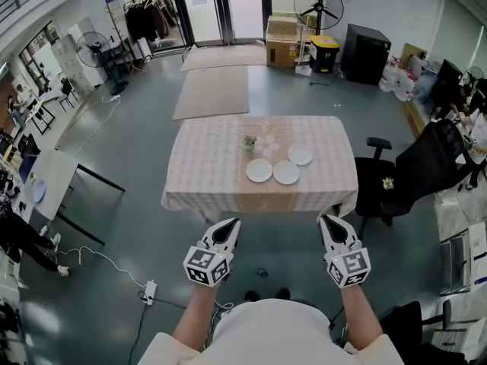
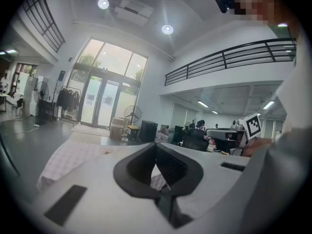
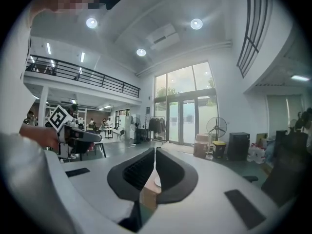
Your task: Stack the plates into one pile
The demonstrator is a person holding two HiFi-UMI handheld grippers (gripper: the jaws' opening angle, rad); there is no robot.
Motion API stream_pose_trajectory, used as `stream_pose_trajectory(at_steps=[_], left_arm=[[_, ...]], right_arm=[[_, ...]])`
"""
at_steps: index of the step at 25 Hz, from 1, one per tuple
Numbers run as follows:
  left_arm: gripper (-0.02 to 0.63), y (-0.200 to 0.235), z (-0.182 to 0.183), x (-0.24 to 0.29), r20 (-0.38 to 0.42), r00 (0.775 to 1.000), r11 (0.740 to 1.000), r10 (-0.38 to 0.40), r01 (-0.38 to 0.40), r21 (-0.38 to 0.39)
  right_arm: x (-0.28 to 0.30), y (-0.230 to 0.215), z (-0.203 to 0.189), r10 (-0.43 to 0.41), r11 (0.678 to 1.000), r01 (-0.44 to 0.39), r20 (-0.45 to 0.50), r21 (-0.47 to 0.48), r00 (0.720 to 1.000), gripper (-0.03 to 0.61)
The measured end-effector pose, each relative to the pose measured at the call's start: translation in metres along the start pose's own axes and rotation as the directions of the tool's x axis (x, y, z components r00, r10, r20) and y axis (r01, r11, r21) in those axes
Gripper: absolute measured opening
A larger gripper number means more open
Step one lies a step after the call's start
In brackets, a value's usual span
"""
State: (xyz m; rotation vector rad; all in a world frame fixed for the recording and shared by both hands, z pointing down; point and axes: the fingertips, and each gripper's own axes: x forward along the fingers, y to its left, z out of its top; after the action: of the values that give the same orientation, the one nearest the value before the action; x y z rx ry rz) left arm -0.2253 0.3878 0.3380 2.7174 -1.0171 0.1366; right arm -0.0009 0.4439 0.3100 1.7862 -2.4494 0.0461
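Three white plates lie apart on the checked tablecloth: one on the left (image 1: 259, 170), one in the middle (image 1: 286, 172) and a smaller one at the far right (image 1: 300, 156). My left gripper (image 1: 230, 226) and right gripper (image 1: 328, 221) hover short of the table's near edge, well away from the plates. Each has its jaws together with nothing between them, as the left gripper view (image 2: 156, 145) and the right gripper view (image 3: 155, 150) show. A sliver of a white plate (image 3: 156, 181) shows between the right gripper's jaws.
The table (image 1: 213, 166) stands on a grey floor, with a small clear item (image 1: 250, 142) near its middle. A black office chair (image 1: 388, 181) stands at its right. A white table (image 1: 46, 177) is on the left. Cables and a power strip (image 1: 149, 289) lie on the floor.
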Motion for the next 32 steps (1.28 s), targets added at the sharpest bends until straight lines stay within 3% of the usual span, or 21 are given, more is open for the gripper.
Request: stream_pose_trajectory(at_steps=[6,11,14,32], left_arm=[[0.009,-0.005,-0.008,0.001,0.001,1.0,1.0,0.006,-0.006,-0.03],[0.067,-0.014,-0.015,0.004,-0.028,0.999,1.0,0.022,-0.023,-0.01],[0.097,-0.016,-0.015,0.002,-0.021,0.999,0.999,0.028,-0.029,-0.019],[0.12,-0.048,-0.024,0.018,-0.012,0.997,0.996,0.08,-0.08,-0.029]], right_arm=[[-0.007,-0.007,-0.009,-0.003,1.0,0.003,-0.012,0.005,1.0,0.035],[-0.014,-0.014,-0.011,0.005,1.0,-0.005,-0.007,0.017,1.0,0.042],[-0.013,-0.014,-0.013,0.015,1.0,-0.015,-0.011,0.021,1.0,0.11],[-0.03,-0.059,-0.033,0.04,0.997,-0.039,-0.016,0.072,0.999,0.112]])
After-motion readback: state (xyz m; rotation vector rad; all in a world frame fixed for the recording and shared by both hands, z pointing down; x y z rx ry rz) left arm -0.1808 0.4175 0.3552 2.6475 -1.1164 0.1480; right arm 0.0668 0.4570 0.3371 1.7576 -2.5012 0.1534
